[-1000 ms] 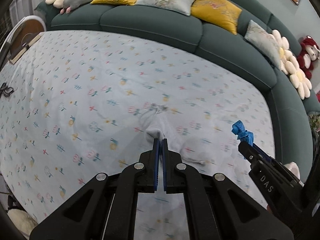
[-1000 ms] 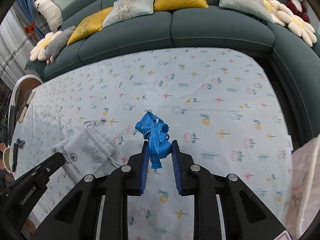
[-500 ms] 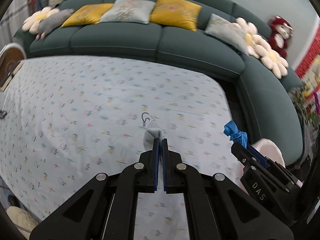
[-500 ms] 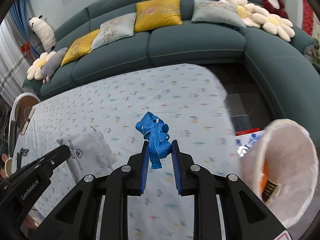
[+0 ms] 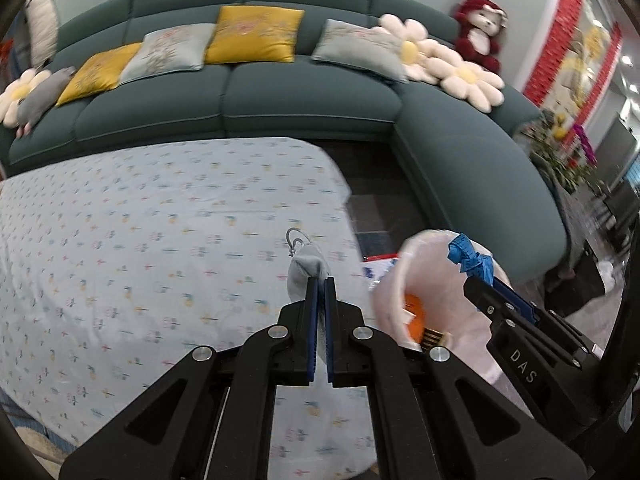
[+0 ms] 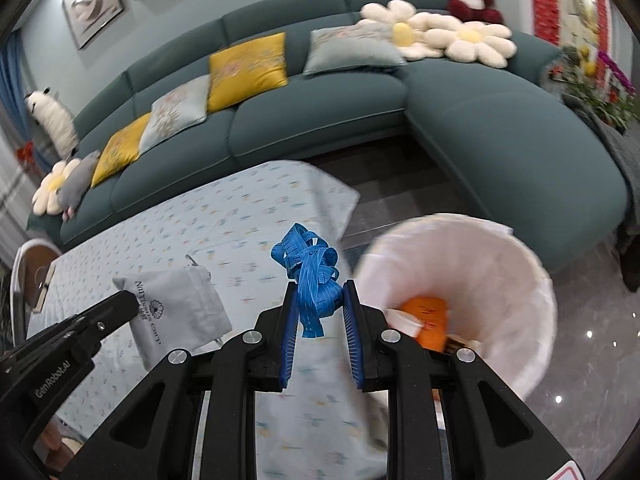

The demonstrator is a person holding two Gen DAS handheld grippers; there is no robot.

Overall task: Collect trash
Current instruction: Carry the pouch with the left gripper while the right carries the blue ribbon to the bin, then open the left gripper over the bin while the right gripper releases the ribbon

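Both loads look light and limp: the right gripper [image 6: 318, 312] clamps a bunched blue measuring tape [image 6: 310, 268] mid-tangle, the left gripper [image 5: 319, 300] pinches a grey drawstring pouch [image 6: 176, 312] at its corner, and the lined bin [image 6: 480, 264] sits at four o'clock.

Hanging bunched in the right claw [image 6: 319, 312]: blue measuring tape [image 6: 310, 270], loops tangled, just left of the bin [image 6: 500, 256]. Dangling from the left claw [image 5: 319, 300]: pale grey drawstring pouch [image 6: 176, 304], printed, creased. Standing right of the counter [image 6: 224, 220]: white-lined bin, holding orange packaging [image 6: 430, 320].

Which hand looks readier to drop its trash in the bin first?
Right. Its tool holds the blue tape right beside the lined bin; the left tool, gripping the grey pouch, sits farther away.
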